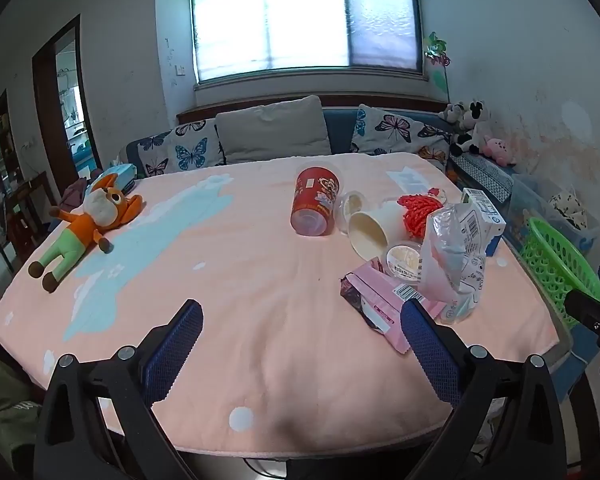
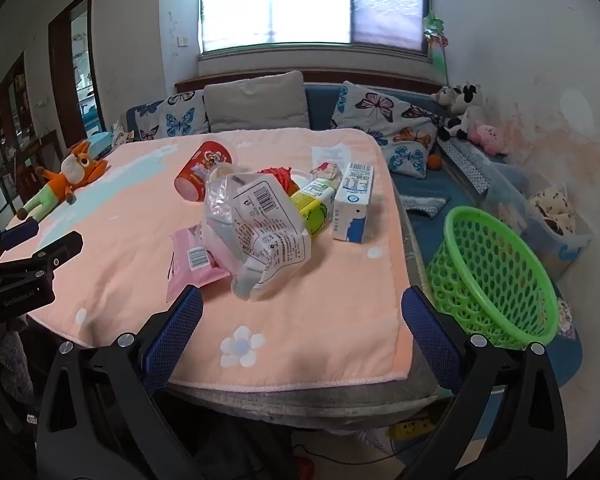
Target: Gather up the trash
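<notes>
The trash sits heaped on the far right part of the surface (image 2: pixel 308 344); the crinkled plastic bag (image 2: pixel 256 232) is the closest piece, lying at about 12 o'clock from the right hand-held gripper (image 2: pixel 302 312), just beyond its tips, with its long axis running from 11 o'clock down toward 5; the green basket (image 2: pixel 496 276) stands off the surface edge at 2 o'clock. From the left hand-held gripper (image 1: pixel 302 326) the same bag (image 1: pixel 452 256) lies at 1 to 2 o'clock and farther off, with a pink wrapper (image 1: pixel 380 300) before it; so the right hand looks the nearer one. Both hand-held grippers have their jaws spread wide and hold nothing.
</notes>
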`<action>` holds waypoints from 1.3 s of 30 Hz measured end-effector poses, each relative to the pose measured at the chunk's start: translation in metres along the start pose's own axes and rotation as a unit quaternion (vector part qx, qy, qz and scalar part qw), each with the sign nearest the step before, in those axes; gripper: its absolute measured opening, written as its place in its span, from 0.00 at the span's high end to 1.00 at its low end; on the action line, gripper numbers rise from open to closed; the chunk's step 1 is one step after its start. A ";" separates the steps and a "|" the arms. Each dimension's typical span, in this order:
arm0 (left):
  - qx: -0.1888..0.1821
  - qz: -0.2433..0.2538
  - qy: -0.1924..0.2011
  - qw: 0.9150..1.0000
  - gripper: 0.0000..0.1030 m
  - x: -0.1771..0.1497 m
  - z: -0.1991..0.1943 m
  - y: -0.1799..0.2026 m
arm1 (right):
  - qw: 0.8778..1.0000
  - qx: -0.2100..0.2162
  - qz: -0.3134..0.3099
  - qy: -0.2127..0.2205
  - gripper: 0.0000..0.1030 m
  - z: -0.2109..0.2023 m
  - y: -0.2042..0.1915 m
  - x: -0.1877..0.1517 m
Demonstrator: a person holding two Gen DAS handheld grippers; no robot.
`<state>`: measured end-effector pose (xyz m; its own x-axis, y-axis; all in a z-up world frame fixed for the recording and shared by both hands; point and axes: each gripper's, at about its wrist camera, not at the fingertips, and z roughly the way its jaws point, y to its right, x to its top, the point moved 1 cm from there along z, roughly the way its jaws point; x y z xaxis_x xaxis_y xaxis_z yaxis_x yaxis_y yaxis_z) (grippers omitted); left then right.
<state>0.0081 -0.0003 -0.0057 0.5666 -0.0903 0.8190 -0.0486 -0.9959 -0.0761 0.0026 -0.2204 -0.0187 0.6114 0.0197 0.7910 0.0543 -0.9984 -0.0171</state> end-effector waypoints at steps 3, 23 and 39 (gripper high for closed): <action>-0.001 0.003 0.001 1.000 0.07 0.001 0.000 0.001 | 1.000 -0.009 0.004 0.009 0.04 -0.003 0.002 0.003; -0.008 0.002 0.009 1.000 0.07 0.008 -0.004 0.006 | 1.000 -0.016 0.003 0.023 0.04 -0.011 -0.001 0.002; -0.007 0.000 0.013 1.000 0.07 0.012 -0.003 0.003 | 1.000 -0.014 0.004 0.023 0.04 -0.011 -0.001 0.003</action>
<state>0.0123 -0.0045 0.0056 0.5457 -0.0902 0.8331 -0.0597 -0.9958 -0.0687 -0.0048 -0.2200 -0.0094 0.5743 0.0098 0.8186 0.0265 -0.9996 -0.0066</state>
